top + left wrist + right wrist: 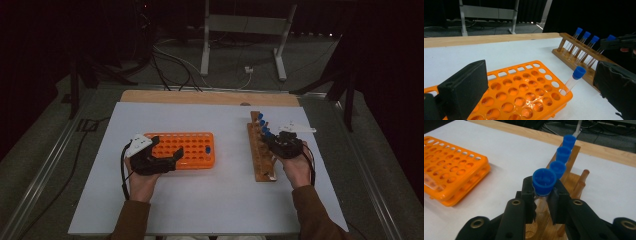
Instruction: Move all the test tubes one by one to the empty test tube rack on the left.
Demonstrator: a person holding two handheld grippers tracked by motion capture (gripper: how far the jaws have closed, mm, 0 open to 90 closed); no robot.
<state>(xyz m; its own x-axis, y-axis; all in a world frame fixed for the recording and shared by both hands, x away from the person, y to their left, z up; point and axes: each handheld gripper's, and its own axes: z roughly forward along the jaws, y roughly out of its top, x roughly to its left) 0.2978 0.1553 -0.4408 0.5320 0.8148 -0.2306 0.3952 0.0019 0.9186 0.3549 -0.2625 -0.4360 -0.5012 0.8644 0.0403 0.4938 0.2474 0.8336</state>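
Blue-capped tube (544, 182) clamped just under cap by right tongs (543, 202), seated in wooden rack (571, 182). Straight lift required next, then carried toward orange rack (192, 149), steadied between wide-open, empty left tongs (160, 159).

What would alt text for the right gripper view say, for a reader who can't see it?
The right gripper has its black jaws shut on a clear test tube with a blue cap, nearest of four blue-capped tubes lined up in a brown wooden rack. To the left, an orange plastic tube rack with many round holes lies on the white tabletop.
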